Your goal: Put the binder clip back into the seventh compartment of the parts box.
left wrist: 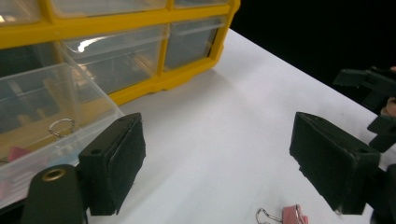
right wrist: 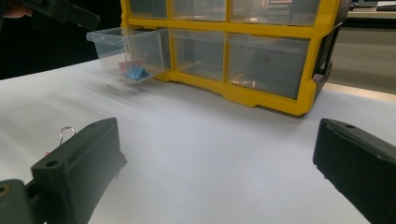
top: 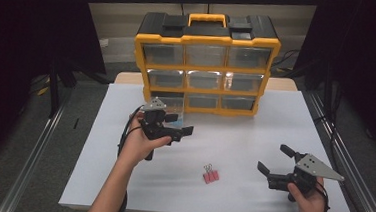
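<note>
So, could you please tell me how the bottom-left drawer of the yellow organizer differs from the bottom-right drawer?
The bottom-left drawer is pulled out over the table, while the bottom-right drawer sits pushed into the yellow organizer. The bottom-left drawer holds binder clips, pink and blue; the bottom-right drawer's contents cannot be made out. Both are clear plastic drawers in the same bottom row.

Organizer [top: 208,40]: glossy yellow plastic frame, matt black top. Drawer [right wrist: 128,49] clear glossy plastic. Desk [top: 253,140] matt white, smooth. Binder clip [top: 210,176]: pink body, shiny wire handles. Tongs [left wrist: 217,163] pads matt black, slightly rough.
</note>
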Tool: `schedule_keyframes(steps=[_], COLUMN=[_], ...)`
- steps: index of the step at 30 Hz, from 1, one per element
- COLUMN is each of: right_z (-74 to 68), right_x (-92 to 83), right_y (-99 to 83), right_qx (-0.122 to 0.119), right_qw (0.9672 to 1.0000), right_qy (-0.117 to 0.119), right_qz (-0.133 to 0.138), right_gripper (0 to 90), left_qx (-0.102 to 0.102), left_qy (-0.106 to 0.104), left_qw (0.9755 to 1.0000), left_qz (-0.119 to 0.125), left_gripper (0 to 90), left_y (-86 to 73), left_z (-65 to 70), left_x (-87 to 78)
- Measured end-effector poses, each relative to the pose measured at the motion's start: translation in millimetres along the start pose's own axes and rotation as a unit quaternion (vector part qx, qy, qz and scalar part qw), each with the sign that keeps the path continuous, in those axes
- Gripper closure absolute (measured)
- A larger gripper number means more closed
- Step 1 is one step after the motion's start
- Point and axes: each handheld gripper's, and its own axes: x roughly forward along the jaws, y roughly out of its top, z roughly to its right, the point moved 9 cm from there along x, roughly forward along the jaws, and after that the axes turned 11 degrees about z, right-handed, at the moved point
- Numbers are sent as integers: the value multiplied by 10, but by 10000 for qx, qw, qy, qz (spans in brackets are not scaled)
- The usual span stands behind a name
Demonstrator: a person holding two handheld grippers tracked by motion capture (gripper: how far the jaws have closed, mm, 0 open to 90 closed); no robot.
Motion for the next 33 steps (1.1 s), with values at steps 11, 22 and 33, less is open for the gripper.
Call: schedule_keyframes(steps=[11,22,33], right_z=[-10,-12,-21], right_x=[3,8,9], right_y=[-3,-2,-14], right_qx=[13,-9,6], right_qw=[10000,10000,10000], right_qy=[9,17,13], right_qz=[-3,11,-39], right_gripper=[8,8,8], left_qx=[-54,-82,-57], left_qy=[-181,-372,-565], left_qw=[9998,9991,9984], left_qz=[68,165,65], left_gripper=[141,99,97], left_y=[-151,-280,-389], left_z=[141,304,407], left_x=[38,76,128])
